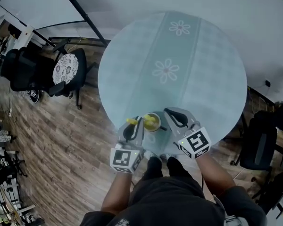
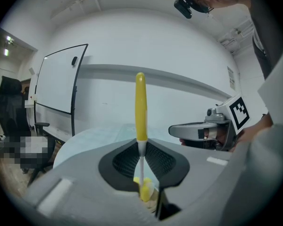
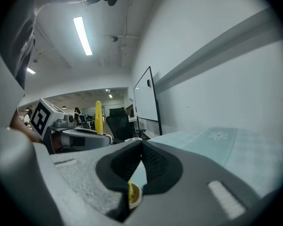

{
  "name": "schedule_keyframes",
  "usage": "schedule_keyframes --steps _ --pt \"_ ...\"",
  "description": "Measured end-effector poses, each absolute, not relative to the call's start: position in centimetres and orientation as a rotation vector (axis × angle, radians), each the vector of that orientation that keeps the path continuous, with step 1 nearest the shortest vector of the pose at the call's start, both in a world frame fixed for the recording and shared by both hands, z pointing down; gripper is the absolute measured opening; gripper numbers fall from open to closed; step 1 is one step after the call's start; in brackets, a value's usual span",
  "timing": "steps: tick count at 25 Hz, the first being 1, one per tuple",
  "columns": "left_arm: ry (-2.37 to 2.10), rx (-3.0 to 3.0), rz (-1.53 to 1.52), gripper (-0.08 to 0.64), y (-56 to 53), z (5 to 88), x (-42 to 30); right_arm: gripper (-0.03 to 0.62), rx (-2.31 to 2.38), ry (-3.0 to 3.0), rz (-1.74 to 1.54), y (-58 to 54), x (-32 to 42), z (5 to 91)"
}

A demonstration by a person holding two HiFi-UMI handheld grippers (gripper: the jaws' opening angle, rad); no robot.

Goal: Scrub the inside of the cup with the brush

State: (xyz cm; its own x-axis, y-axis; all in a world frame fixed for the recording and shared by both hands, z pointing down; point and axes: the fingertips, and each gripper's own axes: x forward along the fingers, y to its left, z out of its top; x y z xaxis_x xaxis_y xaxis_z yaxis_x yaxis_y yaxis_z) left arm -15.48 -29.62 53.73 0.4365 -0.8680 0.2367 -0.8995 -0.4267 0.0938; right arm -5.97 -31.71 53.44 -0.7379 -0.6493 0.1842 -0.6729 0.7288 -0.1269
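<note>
Likely an office, whiteboard (image 2: 56, 81), swivel chairs (image 1: 20, 72)

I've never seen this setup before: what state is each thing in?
Left gripper: shut on the brush.
Brush: head down inside the cup.
Cup: upright on the table, brush inside.
Right gripper: jaws together beside the cup; grip unclear.

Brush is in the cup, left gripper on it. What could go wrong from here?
1. The cup sits close to the near edge of the table. The right gripper looks shut beside it, not clearly on it, so scrubbing could tip it or shove it off.
2. The left gripper pinches the brush on its thin white stem, which may swivel or slip under load.
3. The two grippers are close together and could bump.
</note>
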Motion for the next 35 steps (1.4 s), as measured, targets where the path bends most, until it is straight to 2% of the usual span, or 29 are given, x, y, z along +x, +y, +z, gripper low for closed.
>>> schedule_keyframes --steps 19,29,35 --pt "-1.623 2.668 0.075 0.040 -25.5 40.0 -15.8 0.002 1.154 -2.910 -0.015 -27.5 -8.1 39.6" --pt "-1.644 2.722 0.012 0.040 -23.6 37.5 -16.0 0.002 1.204 -2.876 -0.199 -25.9 -9.1 36.2" --pt "-1.642 2.723 0.019 0.040 -22.8 37.1 -15.8 0.002 1.249 -2.876 -0.195 -25.4 -8.6 35.7"
